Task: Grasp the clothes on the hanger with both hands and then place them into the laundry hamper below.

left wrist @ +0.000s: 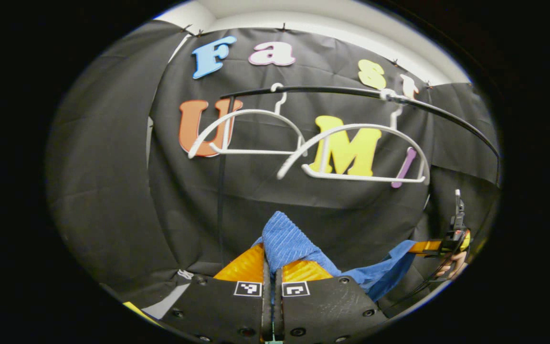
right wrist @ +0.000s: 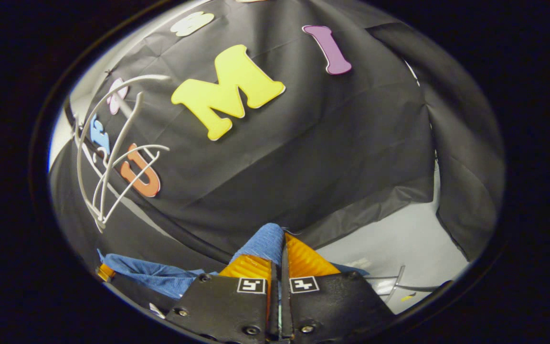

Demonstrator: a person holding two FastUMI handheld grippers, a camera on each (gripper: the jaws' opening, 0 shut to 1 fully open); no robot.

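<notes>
Holding cloth (left wrist: 287,241) off the hangers (left wrist: 351,153) — both grippers clamped.
Cloth stretched between left gripper (left wrist: 273,267) and right gripper (right wrist: 280,253), below hangers — hamper unseen.

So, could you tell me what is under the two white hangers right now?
Under the hangers a blue cloth stretches between the left gripper and the right gripper, both clamped on it. Behind is black wall cloth. The hamper is not visible here.

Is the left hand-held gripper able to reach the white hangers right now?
Probably not yet. The left hand-held gripper is shut on the blue cloth, which stretches across to the right hand-held gripper. The two white hangers hang bare on the rail above, with nothing in between, but its fingers are full.
</notes>
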